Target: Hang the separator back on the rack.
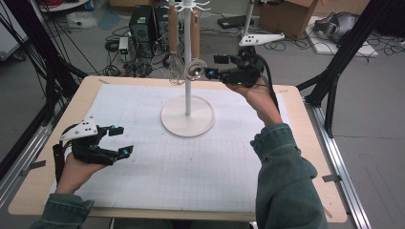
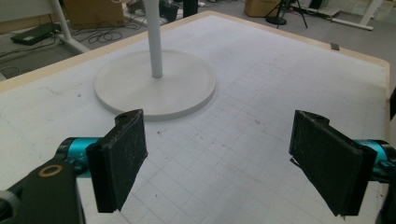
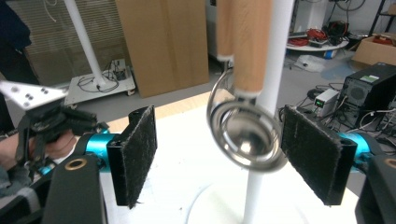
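Steel rings formed the head of the utensil [image 3: 246, 135], which hung from the white stand [image 1: 187, 90] on a pale wooden handle [image 3: 251, 44]. Its long axis ran straight down beside the stand's pole, handle up and ring head at the bottom. In the right gripper view the handle's top was cut off by the frame, so the hook it hung from could not be seen there; in the high view the handle [image 1: 195, 34] reached up to the pronged top of the stand, and the head [image 1: 195, 70] was small and hard to make out. What kind of tool it was could not be told for sure.

A second wooden-handled tool, a whisk [image 1: 174, 40], hung on the stand just beside the first; its wires were faint against the floor clutter behind.

The right gripper [image 3: 217, 156] stood level with the ring head, its jaws wide apart, one pad either side of the head and neither pressing on it. In the high view the right gripper [image 1: 212, 67] sat just beside the head, on the side away from the whisk.

The left gripper [image 2: 217, 165] waited well apart from the stand, near the stand's round base [image 2: 154, 86] but short of it, jaws apart with nothing between them, above the gridded mat [image 2: 243, 140]. The high view showed the left gripper [image 1: 118, 140] low over the table [image 1: 28, 191].
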Demonstrator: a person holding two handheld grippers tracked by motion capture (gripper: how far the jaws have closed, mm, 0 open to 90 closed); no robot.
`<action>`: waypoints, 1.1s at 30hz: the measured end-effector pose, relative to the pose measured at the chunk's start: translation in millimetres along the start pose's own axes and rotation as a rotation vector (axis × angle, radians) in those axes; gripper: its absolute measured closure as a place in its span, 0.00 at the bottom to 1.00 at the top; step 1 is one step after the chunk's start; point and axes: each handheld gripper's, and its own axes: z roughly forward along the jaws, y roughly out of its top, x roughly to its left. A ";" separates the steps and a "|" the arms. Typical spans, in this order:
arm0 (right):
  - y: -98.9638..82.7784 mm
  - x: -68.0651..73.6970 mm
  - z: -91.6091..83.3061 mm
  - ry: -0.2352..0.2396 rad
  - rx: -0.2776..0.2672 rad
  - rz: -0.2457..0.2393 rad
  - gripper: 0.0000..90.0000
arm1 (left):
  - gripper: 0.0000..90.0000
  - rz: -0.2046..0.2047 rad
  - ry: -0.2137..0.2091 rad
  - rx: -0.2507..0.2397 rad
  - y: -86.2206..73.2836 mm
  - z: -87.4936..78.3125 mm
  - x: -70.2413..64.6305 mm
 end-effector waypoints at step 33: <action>-106.3 27.6 -51.9 -0.077 0.010 0.085 0.23 | 0.17 -0.006 0.009 0.021 -5.0 9.8 0.2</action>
